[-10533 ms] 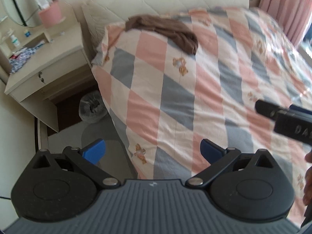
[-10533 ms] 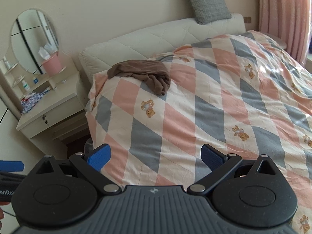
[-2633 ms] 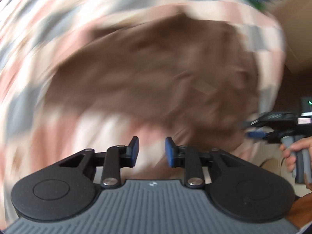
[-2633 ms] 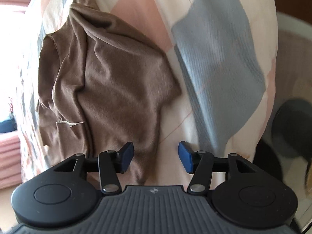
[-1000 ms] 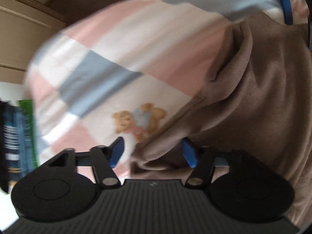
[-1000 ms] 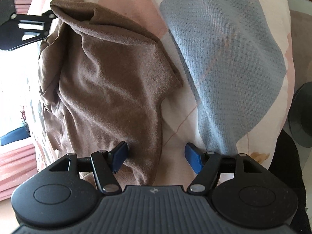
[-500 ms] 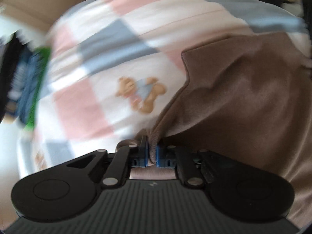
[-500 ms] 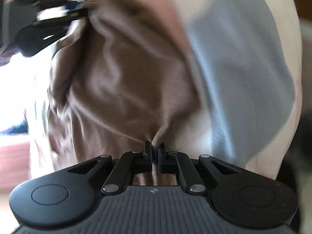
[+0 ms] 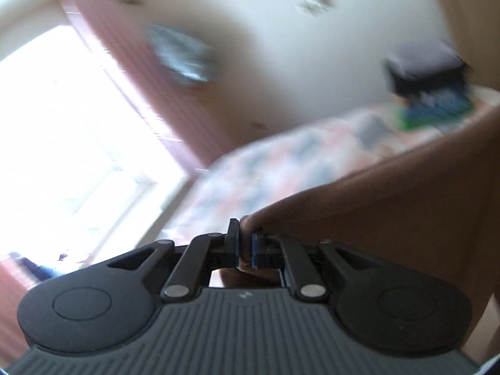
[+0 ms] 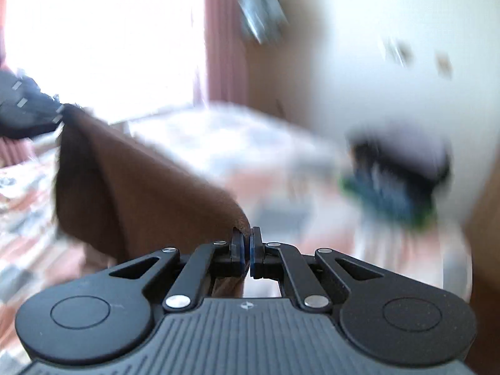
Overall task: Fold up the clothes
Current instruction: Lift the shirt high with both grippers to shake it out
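A fold of the garment (image 9: 390, 206) sits between the left gripper (image 9: 245, 245) jaws and spreads off to their right. The bed (image 9: 281, 168) lies ahead, beyond the jaws, below the cloth. Between the right gripper (image 10: 247, 247) jaws sits another edge, the garment (image 10: 131, 187) stretching leftward to the left gripper (image 10: 28, 112).

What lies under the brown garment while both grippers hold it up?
Below the brown garment, the blurred patchwork bedspread shows at its left. What lies directly behind the hanging cloth is covered.
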A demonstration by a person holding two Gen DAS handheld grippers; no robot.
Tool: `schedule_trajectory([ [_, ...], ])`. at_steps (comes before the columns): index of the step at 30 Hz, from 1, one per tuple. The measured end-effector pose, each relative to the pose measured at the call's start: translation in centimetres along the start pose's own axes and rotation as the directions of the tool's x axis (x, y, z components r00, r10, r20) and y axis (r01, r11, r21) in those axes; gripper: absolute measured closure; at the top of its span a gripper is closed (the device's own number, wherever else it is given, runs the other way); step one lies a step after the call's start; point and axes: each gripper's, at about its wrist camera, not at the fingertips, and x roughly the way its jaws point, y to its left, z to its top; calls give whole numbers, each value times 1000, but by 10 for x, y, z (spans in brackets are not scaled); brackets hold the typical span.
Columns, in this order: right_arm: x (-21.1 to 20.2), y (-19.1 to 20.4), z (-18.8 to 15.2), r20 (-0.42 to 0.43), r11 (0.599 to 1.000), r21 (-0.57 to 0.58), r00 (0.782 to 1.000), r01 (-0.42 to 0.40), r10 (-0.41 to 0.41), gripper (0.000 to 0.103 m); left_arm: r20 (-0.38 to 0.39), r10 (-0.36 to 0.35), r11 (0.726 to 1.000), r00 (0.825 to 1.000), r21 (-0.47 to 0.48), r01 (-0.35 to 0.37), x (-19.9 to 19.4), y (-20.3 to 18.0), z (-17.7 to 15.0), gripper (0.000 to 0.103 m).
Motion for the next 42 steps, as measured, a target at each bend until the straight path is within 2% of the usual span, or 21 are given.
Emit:
schedule_trajectory([
  [2, -5, 18, 40, 107, 996, -76, 993, -45, 53, 102, 25, 98, 995, 995, -34, -97, -41, 31, 6, 97],
  [5, -28, 34, 88, 245, 980, -174, 959, -99, 140, 102, 44, 230, 972, 972, -63, -227, -97, 63, 16, 96],
  [9, -66, 37, 134, 361, 947, -258, 890, -191, 278, 102, 53, 373, 926, 926, -78, -368, -166, 69, 33, 96],
  [12, -105, 35, 159, 408, 910, -326, 830, -257, 380, 102, 31, 449, 891, 893, -86, -446, -211, 51, 47, 96],
  [16, -112, -7, 179, 371, 841, -385, 770, -381, 519, 102, -37, 520, 848, 853, -98, -521, -248, 7, 64, 96],
  [19, -109, -43, 175, 306, 776, -437, 736, -456, 604, 102, -87, 564, 813, 821, -114, -571, -264, -34, 76, 96],
  [23, -89, -89, 168, 229, 703, -471, 695, -534, 681, 102, -153, 594, 781, 790, -124, -611, -285, -75, 91, 96],
  [26, -95, -108, 165, 183, 649, -489, 659, -583, 730, 102, -196, 595, 778, 780, -103, -619, -299, -91, 102, 96],
  [28, -99, -117, 175, 166, 622, -501, 638, -602, 752, 102, -203, 591, 786, 781, -74, -614, -301, -97, 110, 95],
  [30, -108, -122, 189, 170, 611, -516, 627, -600, 760, 102, -191, 590, 794, 785, -36, -606, -300, -96, 117, 95],
  [33, -110, -117, 215, 190, 611, -538, 623, -580, 759, 102, -161, 583, 806, 796, -13, -592, -287, -75, 120, 95],
  [35, -96, -101, 234, 191, 621, -557, 642, -551, 742, 101, -168, 558, 823, 813, -10, -567, -259, -51, 110, 95],
  [38, -38, -53, 243, 131, 635, -567, 704, -525, 698, 101, -241, 471, 870, 848, -29, -491, -189, -15, 66, 90],
  [39, -11, -33, 239, 92, 639, -562, 728, -526, 680, 101, -279, 424, 892, 861, -39, -451, -160, -6, 44, 86],
  [40, 18, -14, 232, 42, 641, -555, 751, -530, 658, 101, -325, 379, 908, 866, -49, -416, -128, 2, 20, 84],
  [41, 51, 7, 219, -12, 646, -542, 775, -537, 632, 101, -388, 338, 919, 858, -60, -389, -93, 7, -6, 72],
  [42, 86, 28, 204, -69, 656, -524, 795, -543, 603, 99, -450, 293, 930, 843, -70, -361, -60, 11, -32, 54],
])
